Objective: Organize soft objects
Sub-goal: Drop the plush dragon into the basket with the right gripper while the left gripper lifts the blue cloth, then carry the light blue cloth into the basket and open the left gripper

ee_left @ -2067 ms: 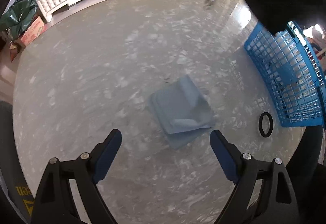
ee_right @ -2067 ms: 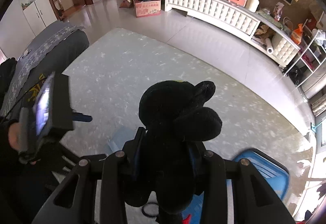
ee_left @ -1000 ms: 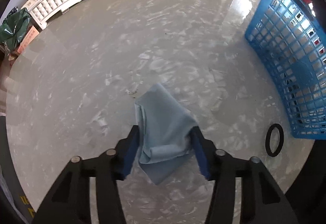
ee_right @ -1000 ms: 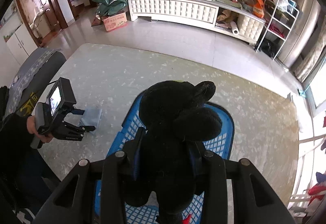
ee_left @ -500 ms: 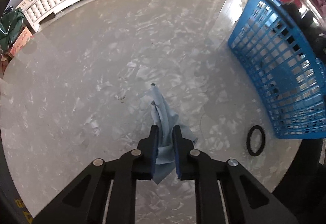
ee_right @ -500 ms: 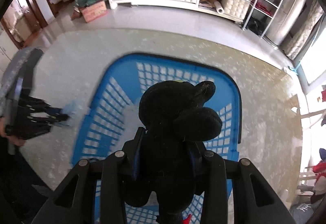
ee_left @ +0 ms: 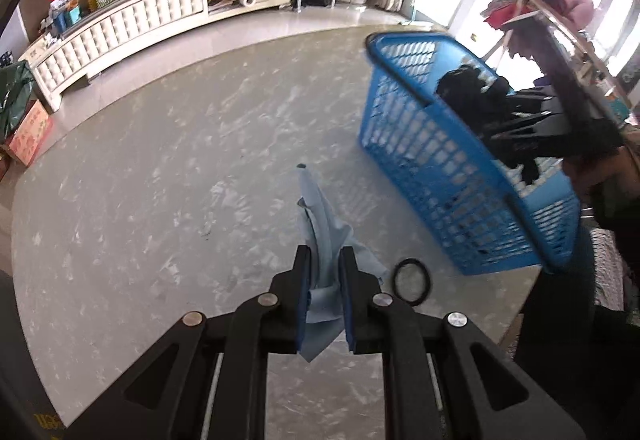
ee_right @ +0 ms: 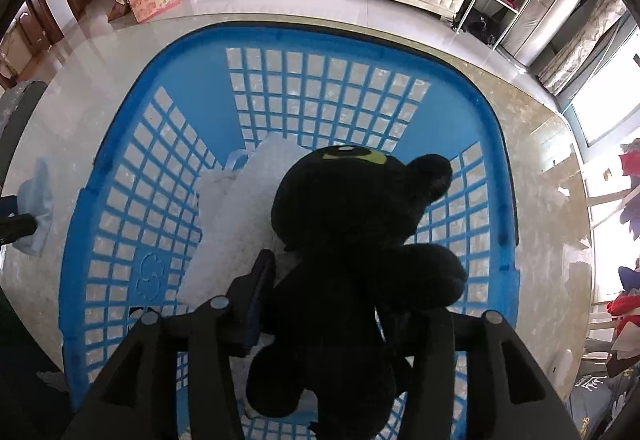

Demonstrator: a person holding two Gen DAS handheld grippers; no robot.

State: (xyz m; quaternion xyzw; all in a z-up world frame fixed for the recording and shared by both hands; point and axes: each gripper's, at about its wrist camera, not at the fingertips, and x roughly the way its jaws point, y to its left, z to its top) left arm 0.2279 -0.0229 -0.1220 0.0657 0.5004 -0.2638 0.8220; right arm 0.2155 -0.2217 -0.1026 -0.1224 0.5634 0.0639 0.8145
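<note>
Blue pads of the left claw (ee_left: 325,272) are pressed together on a pale blue cloth (ee_left: 320,224), pinching it near the near edge of the tabletop (ee_left: 140,200). Its free end stands up past the fingertips and the rest sags below, so it looks light, limp and easily dragged; a pinch on a bunched fold, as here, suits it better than a single edge. Just right of it a black ring (ee_left: 412,282) lies flat. Farther right, toward the tabletop's right edge, stands the blue basket (ee_left: 440,176). In the right wrist view the right claw (ee_right: 348,280) hangs over the basket with a black plush (ee_right: 360,232) between its fingers. The left pad shows a gap beside the plush, so the jaws look spread. White padding (ee_right: 240,208) lies beneath. The plush seems squashy and light, best held round its body.
</note>
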